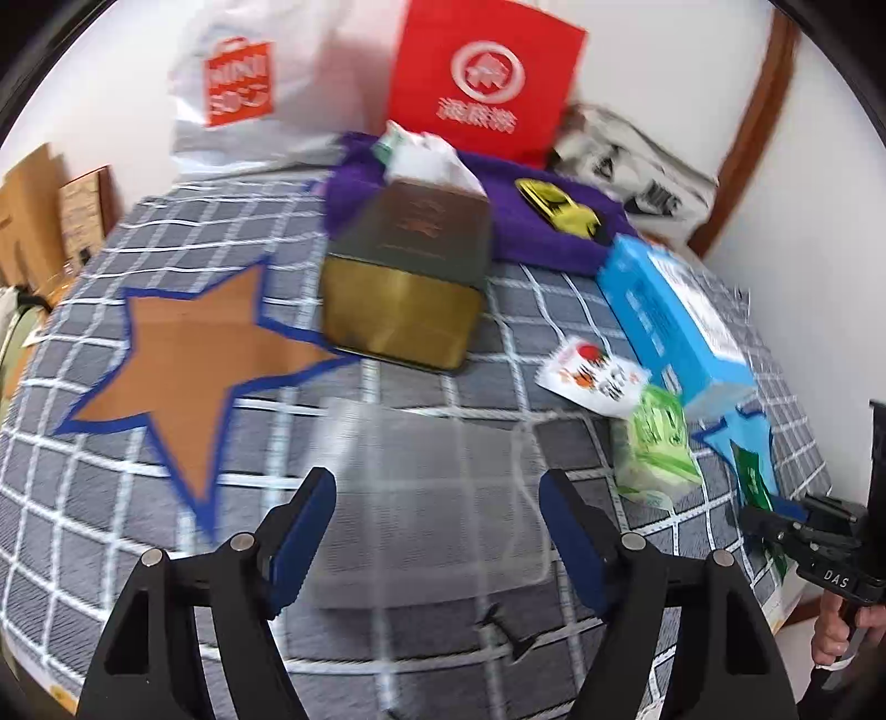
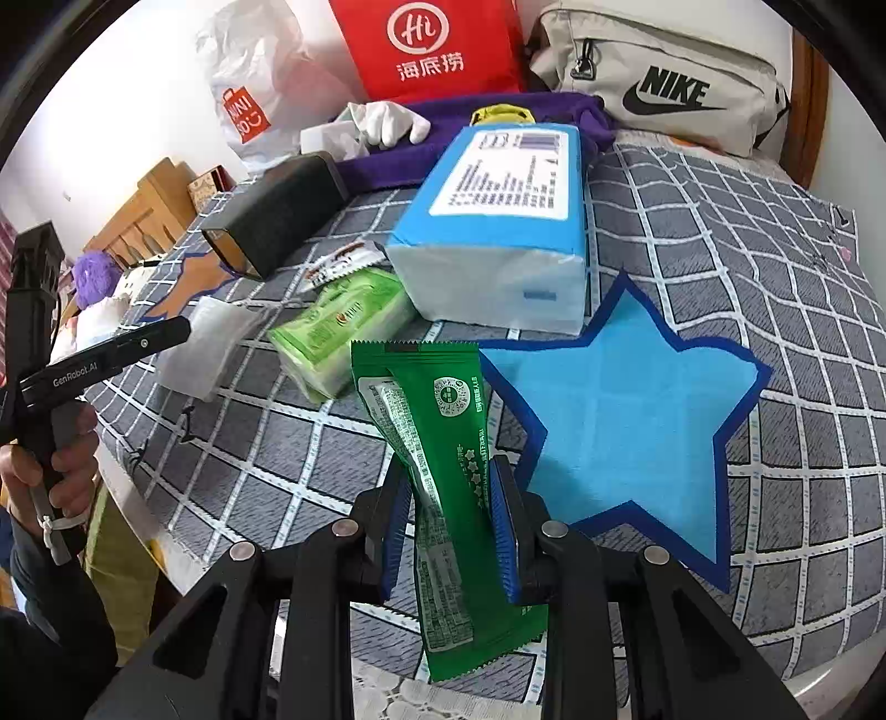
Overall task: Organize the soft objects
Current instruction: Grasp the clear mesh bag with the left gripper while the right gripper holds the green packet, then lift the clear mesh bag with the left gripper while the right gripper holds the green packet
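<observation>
Nike bag (image 2: 659, 83), red Hi bag (image 2: 432, 47), GenRobot.AI on left gripper (image 2: 177, 329)

"NIKE" on beige bag (image 2: 659, 83), "Hi" on red bag (image 2: 437, 50), "GenRobot.AI" on left tool (image 2: 191, 327).

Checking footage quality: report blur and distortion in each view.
Left wrist view: motion blur smears the tin box and red bag; fisheye bends the checked cloth. Right wrist view: sharp, print on the green packet crisp; same fisheye bending.
</observation>
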{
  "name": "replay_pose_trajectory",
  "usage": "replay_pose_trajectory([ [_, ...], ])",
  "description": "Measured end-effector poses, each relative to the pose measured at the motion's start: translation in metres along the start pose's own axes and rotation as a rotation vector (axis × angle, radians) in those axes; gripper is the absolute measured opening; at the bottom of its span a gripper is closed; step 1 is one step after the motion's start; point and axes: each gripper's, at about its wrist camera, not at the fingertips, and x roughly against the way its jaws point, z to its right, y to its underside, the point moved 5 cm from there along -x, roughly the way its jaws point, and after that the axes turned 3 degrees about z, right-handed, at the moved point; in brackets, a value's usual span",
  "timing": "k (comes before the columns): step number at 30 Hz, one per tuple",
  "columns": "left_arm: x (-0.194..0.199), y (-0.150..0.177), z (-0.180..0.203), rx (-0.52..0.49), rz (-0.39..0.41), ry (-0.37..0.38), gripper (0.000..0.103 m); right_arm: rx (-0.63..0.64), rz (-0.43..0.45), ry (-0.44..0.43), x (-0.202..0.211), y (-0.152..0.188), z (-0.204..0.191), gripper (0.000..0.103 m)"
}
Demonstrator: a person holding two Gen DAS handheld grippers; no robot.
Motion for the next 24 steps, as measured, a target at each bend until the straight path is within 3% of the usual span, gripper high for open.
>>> replay_pose_trajectory([
  [3,-0.018,0.007,0.011,-0.036,-0.052,-0.041,0.075,-0.007,0.011,-0.004,-0.003,-0.001,0.003,0.028],
  [5,-0.02,0.008,0.016,-0.079,-0.024,-0.084,0.08,-0.011,0.022,0.006,-0.006,-0.003,0.006,0.028],
  [9,-0.025,0.007,0.019,-0.121,-0.02,-0.142,0.08,-0.011,0.031,0.005,-0.011,-0.004,0.008,0.025],
  [12,-0.022,0.004,0.014,-0.114,-0.006,-0.15,0.061,-0.004,0.039,0.01,-0.01,-0.006,0.009,0.021],
  [14,-0.017,0.001,0.004,-0.079,-0.001,-0.134,0.034,-0.011,0.04,0.001,-0.009,-0.006,0.011,0.02],
  [15,-0.016,-0.001,-0.001,-0.06,-0.002,-0.113,0.03,-0.017,0.043,-0.002,-0.007,-0.007,0.013,0.019],
  [17,-0.016,-0.004,-0.009,-0.032,-0.007,-0.084,0.01,-0.025,0.044,-0.02,-0.004,-0.009,0.013,0.019],
  [24,-0.002,-0.01,-0.012,0.007,0.008,-0.038,0.009,0.003,0.077,-0.066,0.014,-0.021,0.002,0.019],
])
